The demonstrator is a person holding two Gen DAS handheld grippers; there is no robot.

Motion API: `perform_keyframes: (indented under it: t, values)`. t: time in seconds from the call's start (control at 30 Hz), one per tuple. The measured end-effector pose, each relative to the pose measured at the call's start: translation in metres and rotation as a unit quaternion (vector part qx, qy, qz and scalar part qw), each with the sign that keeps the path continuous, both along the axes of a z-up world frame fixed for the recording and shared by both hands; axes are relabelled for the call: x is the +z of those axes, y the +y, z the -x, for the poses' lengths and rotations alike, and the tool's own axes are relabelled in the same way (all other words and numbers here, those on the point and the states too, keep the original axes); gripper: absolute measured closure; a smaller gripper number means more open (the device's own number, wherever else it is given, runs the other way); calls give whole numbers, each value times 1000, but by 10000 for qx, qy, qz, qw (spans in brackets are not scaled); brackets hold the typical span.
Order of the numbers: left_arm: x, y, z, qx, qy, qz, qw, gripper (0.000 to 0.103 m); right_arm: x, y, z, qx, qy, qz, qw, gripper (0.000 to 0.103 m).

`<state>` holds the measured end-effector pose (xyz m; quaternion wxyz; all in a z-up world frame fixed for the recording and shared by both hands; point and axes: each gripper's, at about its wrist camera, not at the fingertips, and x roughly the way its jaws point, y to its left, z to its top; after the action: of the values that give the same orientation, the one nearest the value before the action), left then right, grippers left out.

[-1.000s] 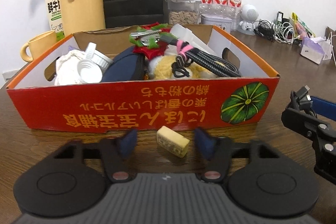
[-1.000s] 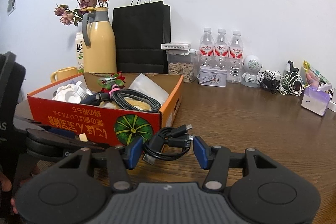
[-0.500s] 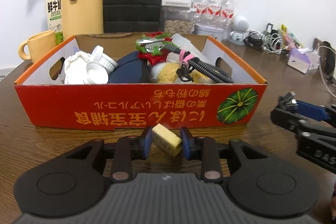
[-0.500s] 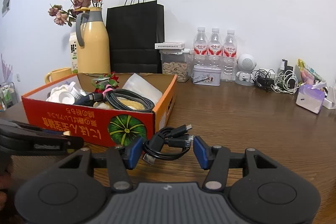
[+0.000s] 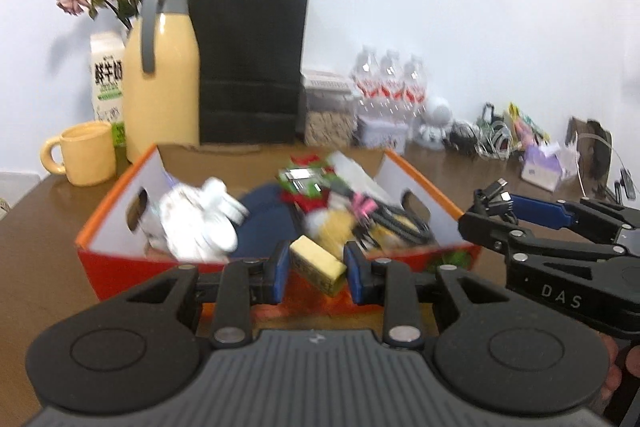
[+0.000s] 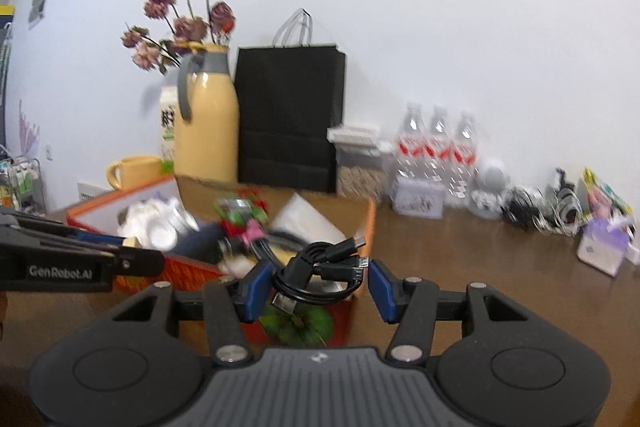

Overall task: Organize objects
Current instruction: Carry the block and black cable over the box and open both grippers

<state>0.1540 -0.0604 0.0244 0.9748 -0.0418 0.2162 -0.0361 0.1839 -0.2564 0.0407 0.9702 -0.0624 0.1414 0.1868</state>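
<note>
My left gripper (image 5: 316, 273) is shut on a small pale yellow block (image 5: 318, 265), held in the air just in front of the near wall of the red and orange cardboard box (image 5: 106, 223). The box holds a white bundle, a dark blue item, a green and red item and cables. My right gripper (image 6: 318, 277) is shut on a coiled black USB cable (image 6: 320, 269), lifted above the box's near right corner (image 6: 370, 223). In the left wrist view the right gripper (image 5: 516, 209) shows at the right, level with the box rim.
Behind the box stand a yellow mug (image 5: 86, 153), a cream thermos with dried flowers (image 5: 160, 83), a milk carton (image 5: 106, 75), a black paper bag (image 5: 250, 67), a food jar and three water bottles (image 5: 386, 83). Cables and tissue packs (image 5: 548, 167) lie at the far right.
The left gripper closed on the yellow block and lifted it off the table toward the box rim. The right gripper rose with the black cable and moved over the box corner.
</note>
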Motion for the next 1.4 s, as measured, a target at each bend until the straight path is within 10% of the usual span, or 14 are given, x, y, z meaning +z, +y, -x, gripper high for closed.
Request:
perform_keyframes:
  t: [0.97,1.03,1.1,1.17,1.4]
  values:
    - [4,89,-94,324,-180,183,9991,71,1,112,-94,470,374,15,9982,51]
    - [5,88,-89,309,-300,148,9990,53,3,109,-90,464,358,-23,9983,50]
    - [7,89,-83,335,-478,183,9981,3,5,106,-87,401,309,-43,9987,22]
    - [9,91,-77,446,-669,212,9965,0,6,102,-83,307,224,-82,9992,0]
    - [12,93,-77,469,-584,215,9970,0,6,93,-86,150,320,-183,9992,0]
